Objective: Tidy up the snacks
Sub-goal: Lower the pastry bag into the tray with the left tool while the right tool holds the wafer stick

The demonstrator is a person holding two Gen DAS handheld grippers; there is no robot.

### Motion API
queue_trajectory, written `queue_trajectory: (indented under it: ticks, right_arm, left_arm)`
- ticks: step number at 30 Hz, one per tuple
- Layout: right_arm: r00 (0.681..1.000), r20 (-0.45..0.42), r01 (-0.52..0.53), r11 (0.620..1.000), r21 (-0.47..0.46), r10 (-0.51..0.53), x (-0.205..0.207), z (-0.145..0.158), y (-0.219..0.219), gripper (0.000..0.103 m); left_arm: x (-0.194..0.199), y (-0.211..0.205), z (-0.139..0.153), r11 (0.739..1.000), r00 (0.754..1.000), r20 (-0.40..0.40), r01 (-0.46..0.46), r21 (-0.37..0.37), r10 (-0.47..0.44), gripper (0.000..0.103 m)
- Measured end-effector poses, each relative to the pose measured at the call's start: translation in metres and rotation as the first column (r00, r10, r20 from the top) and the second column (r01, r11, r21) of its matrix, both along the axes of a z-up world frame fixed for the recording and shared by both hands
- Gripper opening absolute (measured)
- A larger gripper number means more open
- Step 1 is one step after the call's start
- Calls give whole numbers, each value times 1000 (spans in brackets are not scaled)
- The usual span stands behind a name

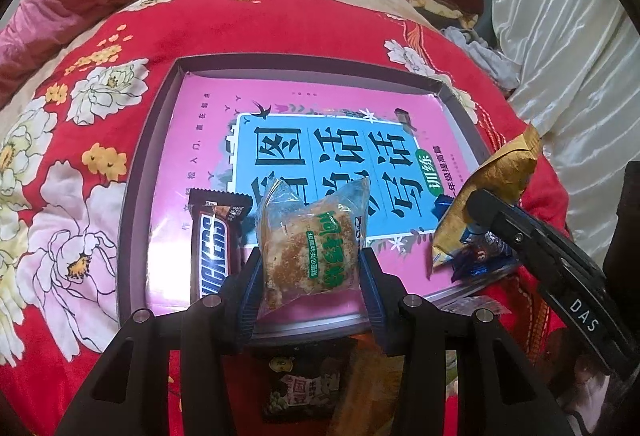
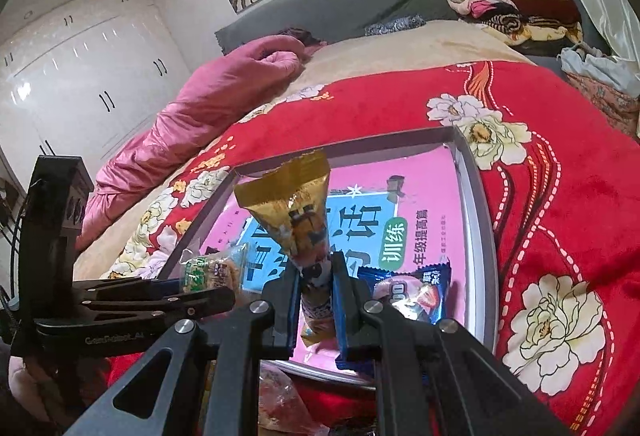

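Observation:
A grey tray (image 1: 136, 164) with a pink book (image 1: 208, 108) in it lies on the red flowered blanket. My left gripper (image 1: 310, 272) is shut on a clear-wrapped pastry (image 1: 312, 236) with green lettering, held over the tray's near edge. A Snickers bar (image 1: 212, 244) lies in the tray just left of it. My right gripper (image 2: 316, 276) is shut on a gold snack packet (image 2: 296, 208) that stands upright over the tray; it also shows in the left wrist view (image 1: 484, 192). A blue-wrapped snack (image 2: 408, 292) lies in the tray beside the right gripper.
More snack packets lie on the blanket before the tray: a dark one (image 1: 304, 384) and an orange one (image 1: 368, 380). A pink quilt (image 2: 192, 108) lies at the far left. Folded clothes (image 2: 516, 0) are stacked at the bed's far right.

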State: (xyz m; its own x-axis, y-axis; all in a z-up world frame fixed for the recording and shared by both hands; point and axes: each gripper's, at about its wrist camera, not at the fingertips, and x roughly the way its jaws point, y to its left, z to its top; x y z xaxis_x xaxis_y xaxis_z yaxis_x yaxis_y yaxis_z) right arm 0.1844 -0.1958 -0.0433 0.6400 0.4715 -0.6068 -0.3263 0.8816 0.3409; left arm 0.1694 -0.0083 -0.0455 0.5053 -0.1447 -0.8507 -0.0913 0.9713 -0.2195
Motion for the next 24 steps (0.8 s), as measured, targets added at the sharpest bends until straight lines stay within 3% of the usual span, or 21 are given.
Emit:
queue_trajectory:
  ticks: [11, 24]
  right_arm:
    - [999, -34, -26, 999, -21, 25, 7, -11, 9, 15]
    - [996, -78, -47, 999, 17, 48, 10, -18, 11, 18]
  left_arm:
    - [2, 0, -4, 1000, 1000, -9, -2, -3, 2, 48]
    - [3, -1, -7, 1000, 1000, -18, 0, 4, 0, 48]
